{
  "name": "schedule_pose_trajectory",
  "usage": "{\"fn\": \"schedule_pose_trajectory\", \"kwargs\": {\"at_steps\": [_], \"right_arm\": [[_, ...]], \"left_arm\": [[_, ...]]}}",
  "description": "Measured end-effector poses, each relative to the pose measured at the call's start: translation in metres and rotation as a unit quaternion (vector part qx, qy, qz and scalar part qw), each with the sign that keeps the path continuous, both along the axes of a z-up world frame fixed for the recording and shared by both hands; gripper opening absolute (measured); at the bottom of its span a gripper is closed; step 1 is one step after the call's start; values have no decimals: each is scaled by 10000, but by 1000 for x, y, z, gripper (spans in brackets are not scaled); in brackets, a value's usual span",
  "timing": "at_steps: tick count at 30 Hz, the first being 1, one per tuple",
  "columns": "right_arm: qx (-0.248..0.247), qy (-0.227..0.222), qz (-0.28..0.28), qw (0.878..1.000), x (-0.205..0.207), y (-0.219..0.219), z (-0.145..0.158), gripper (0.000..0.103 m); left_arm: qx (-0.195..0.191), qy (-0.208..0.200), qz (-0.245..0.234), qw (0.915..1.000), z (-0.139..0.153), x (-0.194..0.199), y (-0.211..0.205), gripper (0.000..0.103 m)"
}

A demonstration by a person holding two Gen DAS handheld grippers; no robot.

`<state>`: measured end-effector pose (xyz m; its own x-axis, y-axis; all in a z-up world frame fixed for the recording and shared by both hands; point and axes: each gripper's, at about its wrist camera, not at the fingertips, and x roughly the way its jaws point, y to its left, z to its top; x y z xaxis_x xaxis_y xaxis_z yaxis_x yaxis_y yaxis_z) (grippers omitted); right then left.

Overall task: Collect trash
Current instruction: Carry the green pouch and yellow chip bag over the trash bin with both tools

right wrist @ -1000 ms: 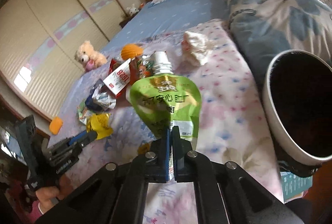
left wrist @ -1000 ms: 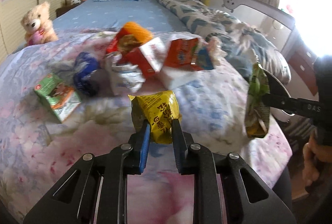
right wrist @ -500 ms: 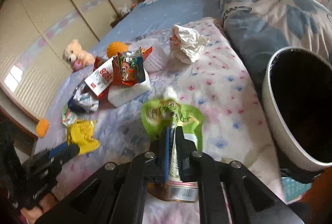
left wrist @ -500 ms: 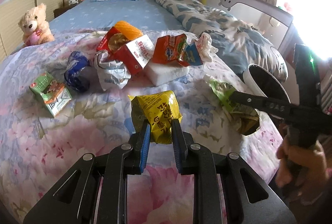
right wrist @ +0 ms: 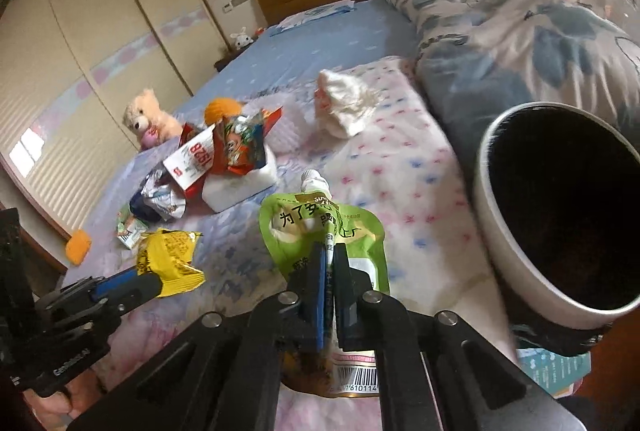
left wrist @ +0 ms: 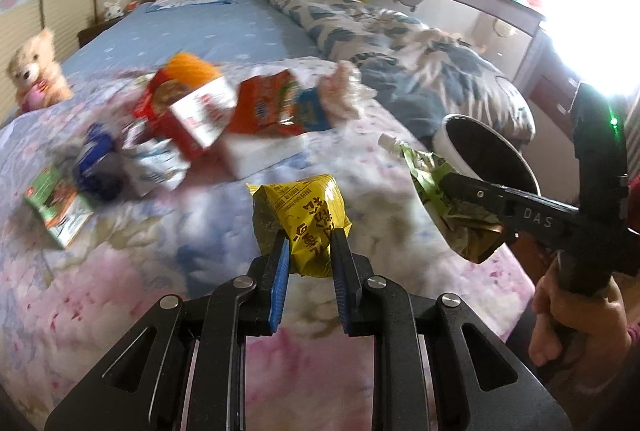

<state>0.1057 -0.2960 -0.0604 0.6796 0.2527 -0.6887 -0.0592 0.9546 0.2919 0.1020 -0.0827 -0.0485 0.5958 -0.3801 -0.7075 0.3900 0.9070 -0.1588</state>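
My left gripper (left wrist: 307, 247) is shut on a crumpled yellow snack wrapper (left wrist: 300, 215) and holds it above the flowered bedspread; it also shows in the right wrist view (right wrist: 170, 257). My right gripper (right wrist: 329, 251) is shut on a green spouted drink pouch (right wrist: 320, 231), held above the bed to the left of the round white trash bin (right wrist: 516, 243). The pouch (left wrist: 436, 183) and the bin (left wrist: 444, 143) also show in the left wrist view at the right.
Several pieces of trash lie mid-bed: a red and white carton (right wrist: 196, 157), an orange snack bag (left wrist: 266, 107), a white box (right wrist: 240, 187), a crumpled tissue (right wrist: 344, 103), a green carton (left wrist: 56, 203). A teddy bear (right wrist: 146, 117) sits at the left. A folded quilt (right wrist: 520, 31) lies at the right.
My right gripper has swung the green pouch from upright to flat and moved nearer the bin. My left gripper still holds the yellow wrapper and has shifted slightly right.
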Motion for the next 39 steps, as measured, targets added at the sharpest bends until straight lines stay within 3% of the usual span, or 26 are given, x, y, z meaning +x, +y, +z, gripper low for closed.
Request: {"fn": "schedule_pose_trajectory", "kwargs": {"at_steps": [13, 39], "right_arm": [[72, -188, -569, 9982, -31, -68, 29, 3], [259, -139, -1346, 9905, -26, -173, 25, 3]], "left_arm": [[31, -83, -737, 9972, 14, -6, -68, 19], [253, -232, -1613, 9863, 26, 6, -189, 19]]}}
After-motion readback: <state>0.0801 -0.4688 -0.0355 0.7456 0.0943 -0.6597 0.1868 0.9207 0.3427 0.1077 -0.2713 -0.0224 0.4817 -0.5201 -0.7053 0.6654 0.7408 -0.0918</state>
